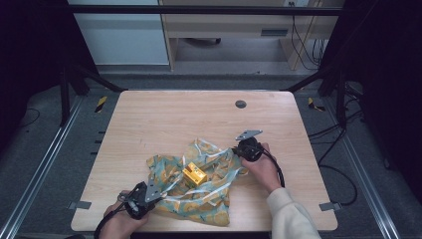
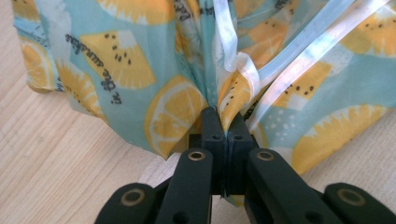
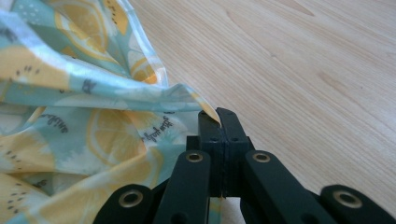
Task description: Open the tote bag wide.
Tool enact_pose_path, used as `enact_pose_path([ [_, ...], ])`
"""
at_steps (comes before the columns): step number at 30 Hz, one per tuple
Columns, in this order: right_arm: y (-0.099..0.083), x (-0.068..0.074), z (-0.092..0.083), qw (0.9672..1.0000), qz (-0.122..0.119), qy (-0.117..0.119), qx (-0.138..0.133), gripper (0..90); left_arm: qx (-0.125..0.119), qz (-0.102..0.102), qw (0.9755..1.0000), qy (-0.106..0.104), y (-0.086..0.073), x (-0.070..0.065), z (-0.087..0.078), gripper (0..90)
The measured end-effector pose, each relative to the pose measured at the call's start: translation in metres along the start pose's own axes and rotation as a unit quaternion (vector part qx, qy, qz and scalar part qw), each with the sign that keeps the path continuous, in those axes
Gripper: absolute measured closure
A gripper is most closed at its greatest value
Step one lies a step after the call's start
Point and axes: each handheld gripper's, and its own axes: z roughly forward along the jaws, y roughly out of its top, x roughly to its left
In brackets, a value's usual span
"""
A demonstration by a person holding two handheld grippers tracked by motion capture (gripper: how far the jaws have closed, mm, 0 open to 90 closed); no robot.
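Both grippers clamp the lemon-print cloth (image 1: 199,186) on the table (image 1: 164,119): the left gripper (image 2: 223,122) pinches a bunched fold at seven o'clock, the right gripper (image 3: 218,122) nips a corner tip at three o'clock. A yellow box (image 1: 194,175) sits on the cloth's middle. Drawing both edges inward evenly, jaws kept tight, should wrap the box without tipping it.

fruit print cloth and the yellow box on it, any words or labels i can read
"in the sunshine" as best it reads, in dark script, upside down, on the teal lemon-and-melon print cloth, left gripper view.
More script on the cloth, right gripper view: too blurred to read.
Small yellow box, high view: print too small to read.
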Motion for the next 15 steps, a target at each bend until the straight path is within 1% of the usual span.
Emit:
enact_pose_path([
  [3, 0.0007, -0.0031, 0.0015, 1.0, 0.0, -0.005, -0.004, 90.0, 0.001, 0.0, 1.0, -0.005, -0.0001, -0.0006, 0.0007, 89.8],
  [4, 0.0018, -0.0034, 0.0017, 1.0, 0.003, -0.004, 0.0, 90.0, -0.001, -0.001, 1.0, -0.004, -0.0003, -0.0009, 0.0013, 89.8],
  [5, 0.0033, -0.0048, 0.0023, 1.0, -0.003, -0.006, -0.003, 90.0, -0.001, -0.001, 1.0, -0.004, -0.0002, -0.0012, 0.0016, 89.8],
  [7, 0.0064, -0.0053, 0.0032, 0.9999, 0.002, -0.007, -0.008, 90.0, 0.001, 0.0, 1.0, -0.004, -0.0001, -0.0019, 0.0024, 89.9],
  [9, 0.0093, -0.005, 0.0048, 0.9999, 0.0, -0.011, -0.01, 90.0, 0.005, 0.003, 1.0, -0.006, 0.0005, -0.0027, 0.0027, 89.9],
  [11, 0.0099, -0.005, 0.0061, 0.9998, 0.003, -0.014, -0.011, 90.0, 0.003, 0.004, 1.0, -0.005, 0.0007, -0.0039, 0.0033, 89.9],
  [13, 0.0096, -0.0059, 0.0075, 0.9998, -0.001, -0.016, -0.009, 90.0, 0.002, 0.003, 0.9999, -0.01, 0.001, -0.0044, 0.0035, 89.9],
  [15, 0.0101, -0.0072, 0.0091, 0.9998, -0.002, -0.018, -0.011, 90.0, -0.003, -0.002, 0.9998, -0.021, 0.0011, -0.0049, 0.004, 89.9],
])
